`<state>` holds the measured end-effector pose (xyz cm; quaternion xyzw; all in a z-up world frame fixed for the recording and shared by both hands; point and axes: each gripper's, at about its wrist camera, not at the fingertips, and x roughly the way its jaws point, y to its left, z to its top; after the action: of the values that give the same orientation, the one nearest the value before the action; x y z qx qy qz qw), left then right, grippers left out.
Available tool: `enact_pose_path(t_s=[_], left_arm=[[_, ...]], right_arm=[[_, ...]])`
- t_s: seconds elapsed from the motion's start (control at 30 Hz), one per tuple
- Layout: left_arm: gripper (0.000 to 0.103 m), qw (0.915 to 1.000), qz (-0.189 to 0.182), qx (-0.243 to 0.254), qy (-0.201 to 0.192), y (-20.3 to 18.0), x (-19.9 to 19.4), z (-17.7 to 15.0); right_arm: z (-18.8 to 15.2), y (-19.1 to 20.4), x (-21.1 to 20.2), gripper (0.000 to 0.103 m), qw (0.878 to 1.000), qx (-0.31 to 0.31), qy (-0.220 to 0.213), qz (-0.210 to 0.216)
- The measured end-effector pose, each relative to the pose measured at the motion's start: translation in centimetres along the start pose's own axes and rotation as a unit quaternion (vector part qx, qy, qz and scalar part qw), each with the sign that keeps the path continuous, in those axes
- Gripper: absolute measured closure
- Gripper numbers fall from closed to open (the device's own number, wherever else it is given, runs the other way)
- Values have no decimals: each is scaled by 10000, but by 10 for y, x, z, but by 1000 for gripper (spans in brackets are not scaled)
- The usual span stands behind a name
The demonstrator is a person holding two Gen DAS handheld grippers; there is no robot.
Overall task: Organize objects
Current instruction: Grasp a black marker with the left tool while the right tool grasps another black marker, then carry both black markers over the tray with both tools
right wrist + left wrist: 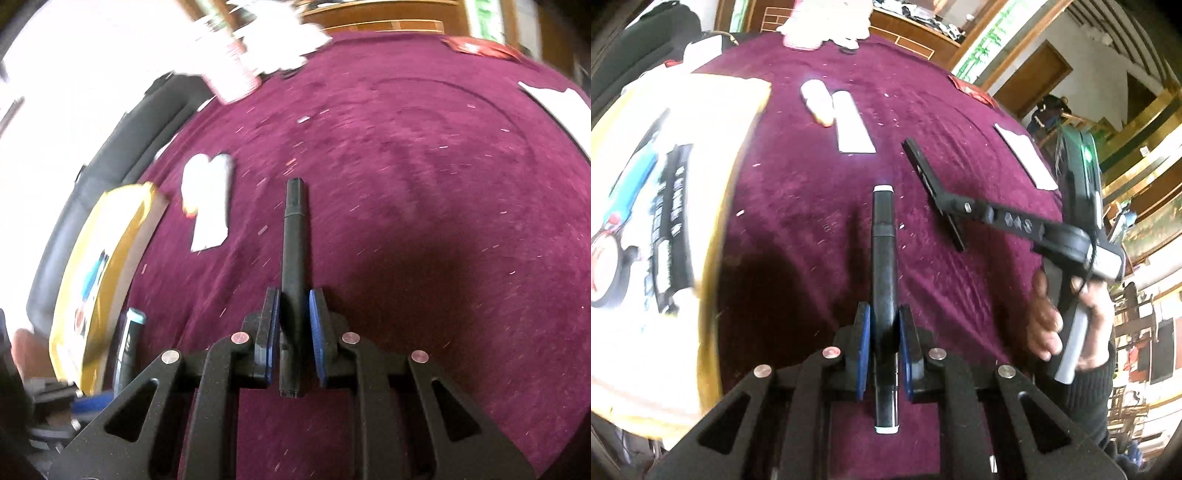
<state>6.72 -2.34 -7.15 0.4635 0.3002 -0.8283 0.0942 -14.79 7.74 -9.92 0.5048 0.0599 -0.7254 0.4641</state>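
Note:
My left gripper [884,325] is shut on a black marker with white end caps [884,258], held above the maroon tablecloth [812,192] and pointing forward. My right gripper [293,314] is shut on a plain black marker [293,240], also above the cloth. The right gripper also shows in the left wrist view [932,184], at the right, with the black marker in its jaws. A yellow box with a printed lid [665,206] lies at the left; it shows in the right wrist view [99,273] too.
Two white flat objects [846,118] lie side by side on the cloth ahead. White paper [1027,158] lies at the right edge. A white bag [827,22] and a red packet [971,90] sit at the far edge. A teal-capped pen [129,343] lies beside the box.

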Motion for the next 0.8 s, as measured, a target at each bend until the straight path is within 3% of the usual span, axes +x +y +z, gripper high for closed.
enact_pose_path(t_s=[0.27,0.37,0.47,0.57,0.8], left_arm=[[90,9998,-123,86,-118,1,-14,-10],[90,9997,-101,63,-231,6,-22,-14],[90,9991,-44,5,-425,17,-39,-18],[90,9982,-6,-164,-569,37,-57,-22],[90,9950,119,-593,-795,89,-84,-14]], right_arm=[[-69,55,-22,87,9983,-200,494,252],[-82,71,-20,87,9985,-437,271,-192],[-80,77,-18,88,9987,-367,105,-335],[-81,79,-21,88,9999,-6,35,148],[-83,129,-29,88,9937,41,-151,1111]])
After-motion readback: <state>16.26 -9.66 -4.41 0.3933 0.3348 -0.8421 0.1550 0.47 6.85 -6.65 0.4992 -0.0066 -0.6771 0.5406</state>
